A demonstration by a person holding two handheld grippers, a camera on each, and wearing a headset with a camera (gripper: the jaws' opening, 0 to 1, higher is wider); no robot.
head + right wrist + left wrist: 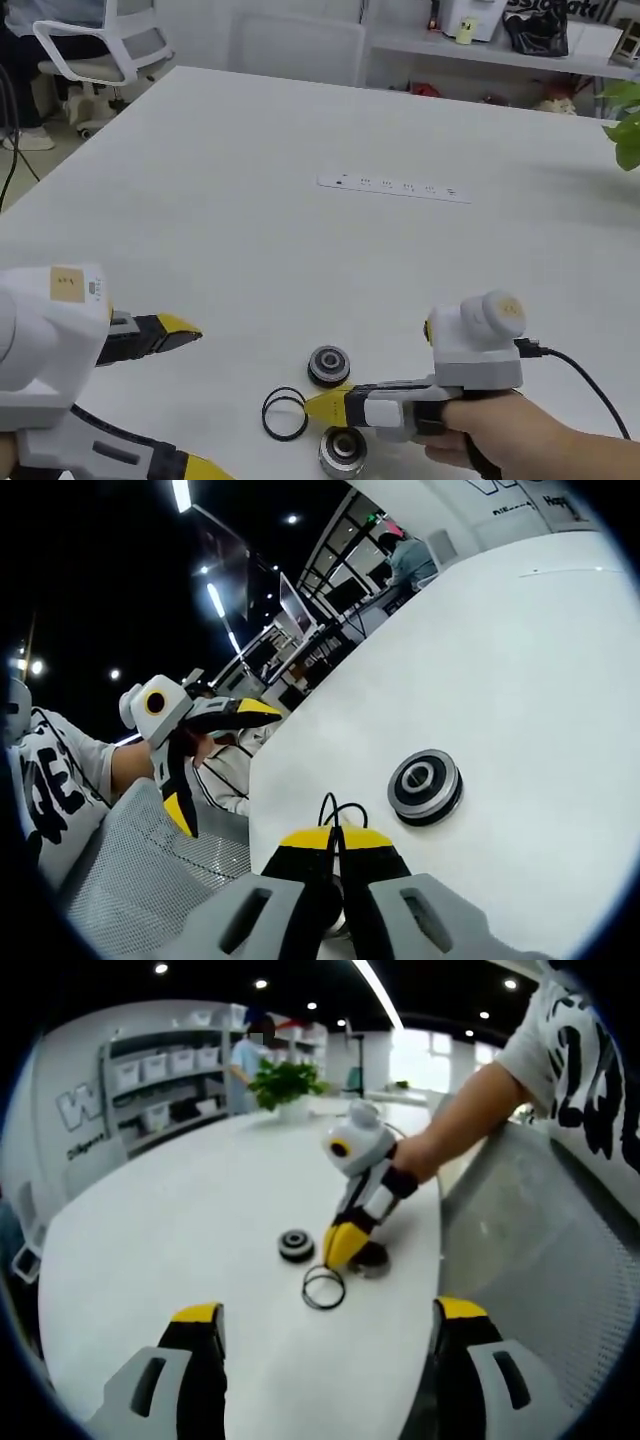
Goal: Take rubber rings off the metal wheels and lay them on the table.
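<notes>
White matte table: black rubber rings flat, 9 o'clock of two round metal wheels. Right gripper closed beside them; left gripper wide, empty.

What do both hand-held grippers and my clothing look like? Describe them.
The left hand-held gripper and the right hand-held gripper both have white plastic bodies and black jaws with yellow tips. The left one carries a pale yellow label on its body. A black cable trails from the right one. The person wears a white short-sleeved T-shirt with black print.
</notes>
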